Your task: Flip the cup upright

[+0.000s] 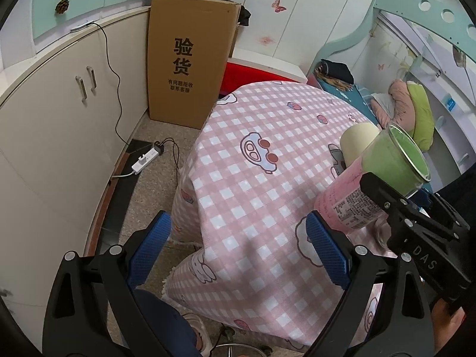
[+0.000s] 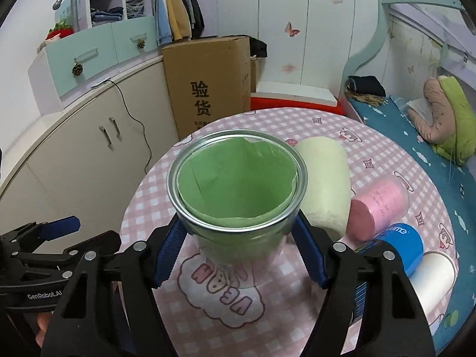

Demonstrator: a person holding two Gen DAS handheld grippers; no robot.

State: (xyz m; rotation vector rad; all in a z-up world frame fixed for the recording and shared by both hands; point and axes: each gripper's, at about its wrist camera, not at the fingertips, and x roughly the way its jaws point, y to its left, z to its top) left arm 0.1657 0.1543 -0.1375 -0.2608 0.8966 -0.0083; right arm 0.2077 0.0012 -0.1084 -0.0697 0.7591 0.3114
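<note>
Right wrist view: pink checked tablecloth [image 2: 386, 136], bunk bed [image 2: 395, 113] behind; your right gripper [image 2: 238, 253] clamps the green-lined glass cup [image 2: 235, 184] upright, left gripper [image 1: 238, 255] wide open, empty.

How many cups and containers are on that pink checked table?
4. The green-lined glass cup sits in the right gripper jaws; a cream cup lies behind it, a pink container to its right, and a blue-and-white bottle nearest. Others may be hidden.

A child's bedroom at home: bunk bed [image 2: 401, 116], butterfly-stickered wardrobe [image 2: 291, 29], hanging clothes [image 2: 175, 9].
</note>
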